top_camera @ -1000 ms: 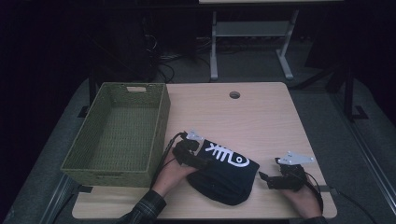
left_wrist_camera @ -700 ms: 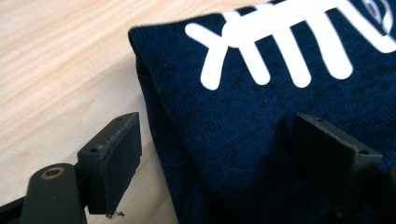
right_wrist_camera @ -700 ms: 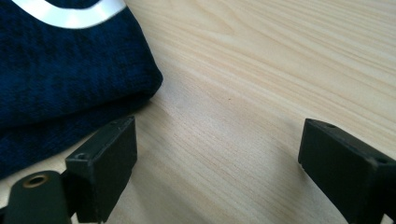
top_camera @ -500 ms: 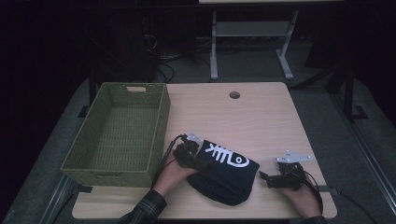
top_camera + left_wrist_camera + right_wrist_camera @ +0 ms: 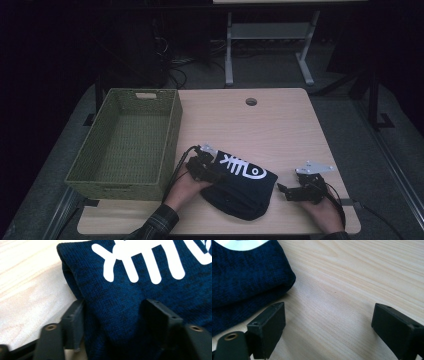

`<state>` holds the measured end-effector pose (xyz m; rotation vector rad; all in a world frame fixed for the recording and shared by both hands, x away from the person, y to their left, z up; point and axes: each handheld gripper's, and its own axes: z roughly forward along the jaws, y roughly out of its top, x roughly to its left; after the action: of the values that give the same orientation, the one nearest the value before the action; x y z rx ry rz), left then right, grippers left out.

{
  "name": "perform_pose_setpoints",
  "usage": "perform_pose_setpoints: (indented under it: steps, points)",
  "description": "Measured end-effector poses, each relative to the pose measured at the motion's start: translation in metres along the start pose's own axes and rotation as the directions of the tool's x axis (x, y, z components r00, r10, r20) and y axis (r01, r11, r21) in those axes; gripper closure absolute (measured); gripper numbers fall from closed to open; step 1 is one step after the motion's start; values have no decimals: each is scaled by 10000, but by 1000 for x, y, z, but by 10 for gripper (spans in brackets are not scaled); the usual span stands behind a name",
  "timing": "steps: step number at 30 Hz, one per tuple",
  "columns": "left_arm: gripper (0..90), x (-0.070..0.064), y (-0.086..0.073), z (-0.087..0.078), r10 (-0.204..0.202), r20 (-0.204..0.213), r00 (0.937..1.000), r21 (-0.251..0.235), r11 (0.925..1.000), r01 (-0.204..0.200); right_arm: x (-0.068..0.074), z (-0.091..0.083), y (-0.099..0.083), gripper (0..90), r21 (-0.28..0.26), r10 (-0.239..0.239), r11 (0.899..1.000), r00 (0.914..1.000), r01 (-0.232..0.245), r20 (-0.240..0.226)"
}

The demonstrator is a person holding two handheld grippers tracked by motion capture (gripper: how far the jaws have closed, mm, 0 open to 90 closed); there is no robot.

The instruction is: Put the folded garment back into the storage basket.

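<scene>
A folded dark blue knit garment (image 5: pixel 242 187) with a white fish-bone print lies near the table's front edge. My left gripper (image 5: pixel 206 167) is at its left end, shut on a thick fold of the fabric. In the left gripper view the garment (image 5: pixel 140 287) bulges between the two jaws of the left gripper (image 5: pixel 112 312). My right gripper (image 5: pixel 286 190) rests on the table just right of the garment, open, with bare wood between its jaws. The right gripper view has the garment's rounded edge (image 5: pixel 242 277) to the left of the right gripper (image 5: pixel 327 322).
A green woven basket (image 5: pixel 172 130) with nothing inside stands on the left part of the wooden table (image 5: pixel 270 130). A round cable hole (image 5: pixel 251 101) sits near the far edge. Dark floor, cables and a metal stand lie beyond the table.
My right gripper has slid a little left toward the garment. The left gripper and the garment have hardly shifted.
</scene>
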<state>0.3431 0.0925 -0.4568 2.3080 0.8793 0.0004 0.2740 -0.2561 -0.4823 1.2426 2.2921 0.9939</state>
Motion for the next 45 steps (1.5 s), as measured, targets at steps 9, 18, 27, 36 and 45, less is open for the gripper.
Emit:
perform_pose_setpoints:
  steps: [9,18,27,36,45]
  points:
    - [652,0,5,1,-189,433,9989,425,9990,171,0,0,0,116,1,9,10000,10000,-9,4]
    - [725,1,10,0,-122,696,9975,665,9978,75,1,0,0,116,34,69,10000,10000,-69,14]
    - [727,-7,17,-13,-361,845,9958,633,9975,308,1,0,0,115,23,83,10000,10000,-83,9]
    - [727,-18,31,-34,-393,1000,9942,475,9983,347,1,0,0,115,30,90,10000,10000,-90,10]
    - [727,-22,45,-53,-271,1100,9936,440,9988,224,1,0,0,115,30,86,10000,10000,-86,7]
